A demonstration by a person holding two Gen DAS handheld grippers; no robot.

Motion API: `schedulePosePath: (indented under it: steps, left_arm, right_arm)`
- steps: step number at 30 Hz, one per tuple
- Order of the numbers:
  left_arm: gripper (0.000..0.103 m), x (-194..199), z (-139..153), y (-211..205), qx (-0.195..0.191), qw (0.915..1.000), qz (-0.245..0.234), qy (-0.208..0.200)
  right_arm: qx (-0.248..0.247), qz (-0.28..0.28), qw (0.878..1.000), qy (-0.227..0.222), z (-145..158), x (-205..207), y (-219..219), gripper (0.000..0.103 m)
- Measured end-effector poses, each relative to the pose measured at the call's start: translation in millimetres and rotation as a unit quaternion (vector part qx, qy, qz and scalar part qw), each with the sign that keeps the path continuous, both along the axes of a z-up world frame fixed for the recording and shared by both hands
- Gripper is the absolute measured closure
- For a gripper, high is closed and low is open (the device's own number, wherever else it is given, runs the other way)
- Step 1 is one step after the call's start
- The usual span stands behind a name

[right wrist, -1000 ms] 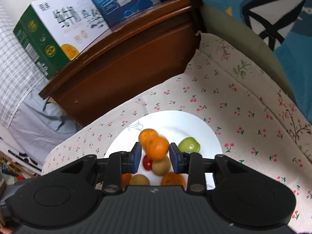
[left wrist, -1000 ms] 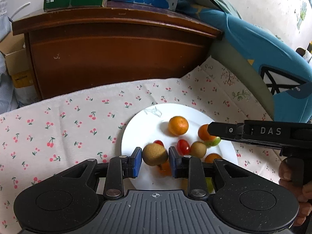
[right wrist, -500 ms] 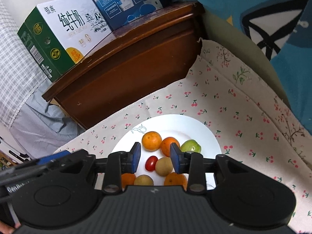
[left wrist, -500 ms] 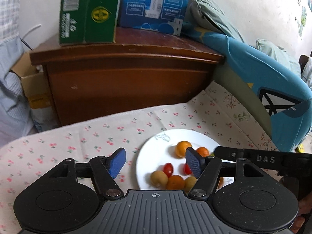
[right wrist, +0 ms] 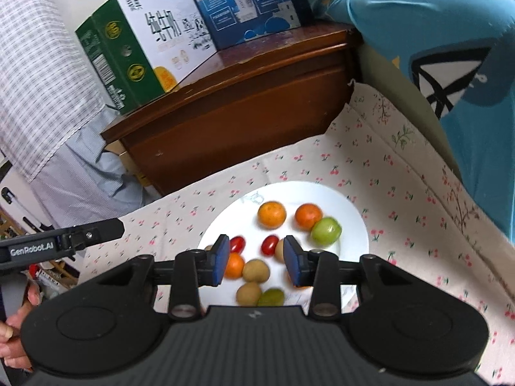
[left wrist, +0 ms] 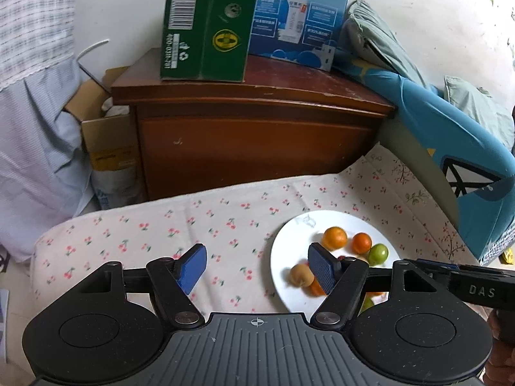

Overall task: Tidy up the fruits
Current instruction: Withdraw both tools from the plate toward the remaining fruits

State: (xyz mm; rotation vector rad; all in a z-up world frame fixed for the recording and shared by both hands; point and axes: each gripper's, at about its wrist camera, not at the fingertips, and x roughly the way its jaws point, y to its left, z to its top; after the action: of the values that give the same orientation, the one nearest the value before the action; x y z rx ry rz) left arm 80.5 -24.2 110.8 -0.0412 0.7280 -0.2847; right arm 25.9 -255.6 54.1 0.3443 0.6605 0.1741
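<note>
Hovering above a cherry-print cloth (left wrist: pixel 225 222), my left gripper (left wrist: pixel 257 265) has its blue pads (left wrist: pixel 192 267) spread wide and still parting, with nothing held between them. At its two o'clock sits the white plate (left wrist: pixel 289 241) where the fruits are gathered: an orange (left wrist: pixel 334 238), a second orange (left wrist: pixel 361 243) just beside it, a green fruit (left wrist: pixel 378 255) touching that one, and a tan round fruit (left wrist: pixel 302 275) nearer me, partly behind my right-hand pad. My right gripper (left wrist: pixel 466 284) crosses the frame at four o'clock.

In the right wrist view, my right gripper (right wrist: pixel 256 262) hangs over the plate (right wrist: pixel 351 222) with its jaws narrowly apart and opening; no fruit is pinched, the pads (right wrist: pixel 222 262) clear of everything below. Between them and beyond lie two cherry tomatoes (right wrist: pixel 269 245), one at eleven o'clock (right wrist: pixel 237 244). Under the gap rest tan fruits (right wrist: pixel 256 271) and a dull green one (right wrist: pixel 272 296); an orange (right wrist: pixel 234 265) shows beside the left pad. At twelve o'clock lie an orange (right wrist: pixel 272 215), another (right wrist: pixel 308 216) and the bright green fruit (right wrist: pixel 326 231) touching it. My left gripper (right wrist: pixel 96 232) reaches in at nine o'clock, my hand (right wrist: pixel 14 337) on its handle.

Beyond the cloth stands a brown wooden cabinet (left wrist: pixel 251 135) carrying a green carton (left wrist: pixel 206 25) and a blue carton (left wrist: pixel 299 16); a blue cushion (left wrist: pixel 450 148) lies at two o'clock.
</note>
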Motion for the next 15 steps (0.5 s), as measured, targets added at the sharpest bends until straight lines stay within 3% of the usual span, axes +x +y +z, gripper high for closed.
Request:
schedulePosePath:
  steps: [15]
  left_arm:
    - [0.033,-32.3,-15.4,20.6,0.011,0.9998,0.003,0.017]
  right_arm:
    - [0.007,0.040,0.999,0.034,-25.8,-36.2,31.1,0.065]
